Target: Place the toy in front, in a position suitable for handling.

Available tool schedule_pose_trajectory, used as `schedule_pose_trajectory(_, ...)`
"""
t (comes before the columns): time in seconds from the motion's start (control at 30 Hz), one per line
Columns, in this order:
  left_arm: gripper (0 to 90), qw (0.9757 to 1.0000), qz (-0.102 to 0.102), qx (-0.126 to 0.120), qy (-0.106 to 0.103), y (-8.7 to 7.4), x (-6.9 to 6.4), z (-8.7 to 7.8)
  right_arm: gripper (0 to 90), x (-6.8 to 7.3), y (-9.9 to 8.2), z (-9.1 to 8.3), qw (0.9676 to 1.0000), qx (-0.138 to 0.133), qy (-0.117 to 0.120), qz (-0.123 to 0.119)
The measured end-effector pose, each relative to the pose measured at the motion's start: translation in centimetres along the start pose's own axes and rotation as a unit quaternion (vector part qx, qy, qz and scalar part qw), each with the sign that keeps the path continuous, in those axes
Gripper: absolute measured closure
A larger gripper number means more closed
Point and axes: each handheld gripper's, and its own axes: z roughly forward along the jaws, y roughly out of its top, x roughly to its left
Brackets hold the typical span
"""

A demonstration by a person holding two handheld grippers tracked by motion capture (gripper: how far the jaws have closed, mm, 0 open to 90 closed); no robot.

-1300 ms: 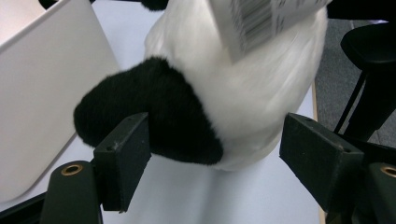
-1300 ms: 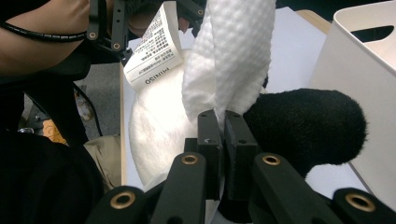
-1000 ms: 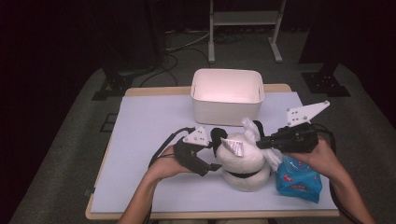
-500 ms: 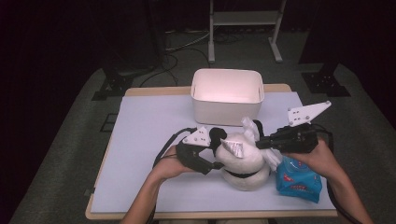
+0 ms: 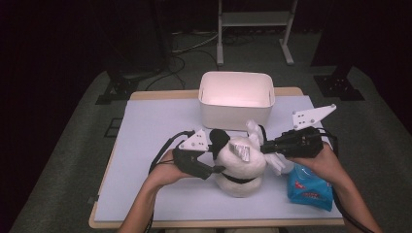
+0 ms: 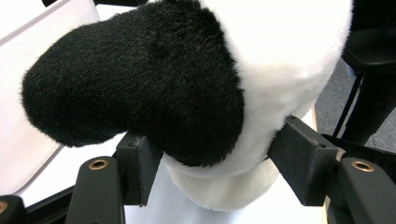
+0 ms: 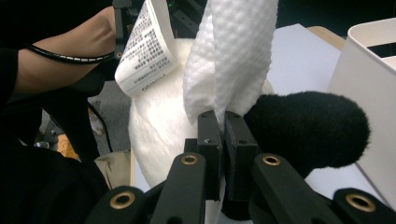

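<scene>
At table centre sits a black-and-white plush toy (image 5: 240,167). At its nine o'clock, the left gripper (image 6: 219,161), jaws just closing, clasps it; at three o'clock, the right gripper (image 7: 218,135) pinches a white embossed paper wipe (image 7: 231,56). Beyond, at twelve, stands a white plastic bin (image 5: 236,99). Tugging hard could tear the wipe.

A dim room surrounds the lit surface (image 5: 160,121). Grey carpet (image 5: 63,160) covers the floor, cables (image 5: 187,48) trail behind, and a white metal stand (image 5: 255,29) rises beyond the far edge.
</scene>
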Motion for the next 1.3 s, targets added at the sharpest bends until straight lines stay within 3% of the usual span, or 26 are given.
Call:
schedule_pose_trajectory(0.23,35.9,1.0000,0.003,0.001,-0.004,0.2,0.0,0.2,85.4,0.2,1.3,0.1,0.9998,0.015,-0.004,-0.013)
schedule_pose_trajectory(0.43,35.6,0.9999,-0.006,-0.003,-0.009,0.2,0.0,0.5,85.5,-0.1,1.0,0.0,0.9997,0.020,-0.013,-0.009)
schedule_pose_trajectory(0.57,29.4,0.9999,-0.012,-0.002,-0.010,0.1,0.1,0.9,85.6,-0.1,0.6,-0.2,0.9994,0.028,-0.022,-0.006)
schedule_pose_trajectory(0.7,18.1,0.9992,-0.032,0.018,-0.016,-0.5,0.3,1.9,85.6,-0.1,0.2,-0.5,0.9991,0.032,-0.028,-0.001)
schedule_pose_trajectory(0.83,17.0,0.9980,-0.045,-0.006,-0.044,-0.8,0.4,2.9,85.6,0.0,-0.3,-0.7,0.9995,0.026,-0.018,0.001)
schedule_pose_trajectory(0.93,24.7,0.9986,-0.026,-0.022,-0.042,-0.5,0.1,3.1,85.6,0.2,-0.2,-0.6,0.9996,0.024,-0.016,-0.001)
schedule_pose_trajectory(1.03,31.9,0.9992,-0.011,-0.019,-0.034,-0.2,0.1,2.7,85.6,0.1,0.0,-0.6,0.9998,0.017,-0.011,0.000)
schedule_pose_trajectory(1.3,36.5,0.9997,0.023,-0.001,-0.003,0.2,0.1,0.8,85.5,0.1,0.1,-0.1,0.9999,0.009,-0.007,0.002)
